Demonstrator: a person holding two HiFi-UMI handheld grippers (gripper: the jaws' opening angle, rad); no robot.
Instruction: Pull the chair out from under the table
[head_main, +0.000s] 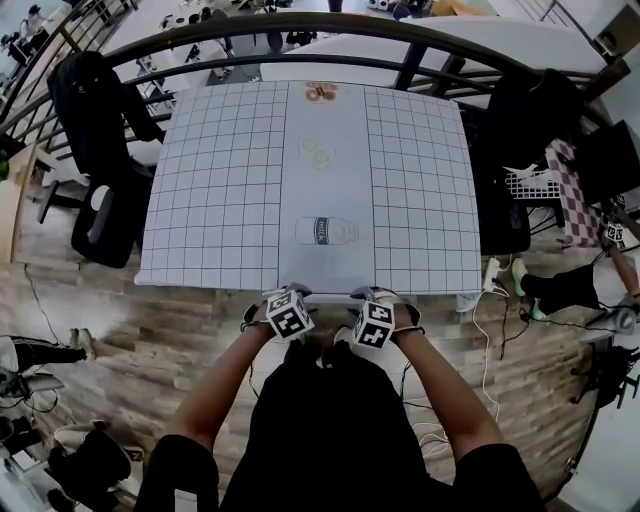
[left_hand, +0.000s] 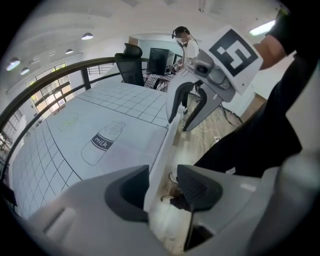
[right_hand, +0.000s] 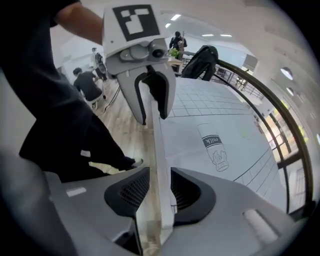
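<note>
The white, grid-printed tabletop (head_main: 220, 180) has its near edge running crosswise. The left gripper (head_main: 293, 291) and right gripper (head_main: 369, 294) straddle that edge side by side, jaws apart, clamping nothing.

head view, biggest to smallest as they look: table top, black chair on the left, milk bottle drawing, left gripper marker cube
1. table top
2. black chair
3. milk bottle drawing and left gripper marker cube: they look about alike, and the cube sits nearer the camera, so no ranking.
</note>
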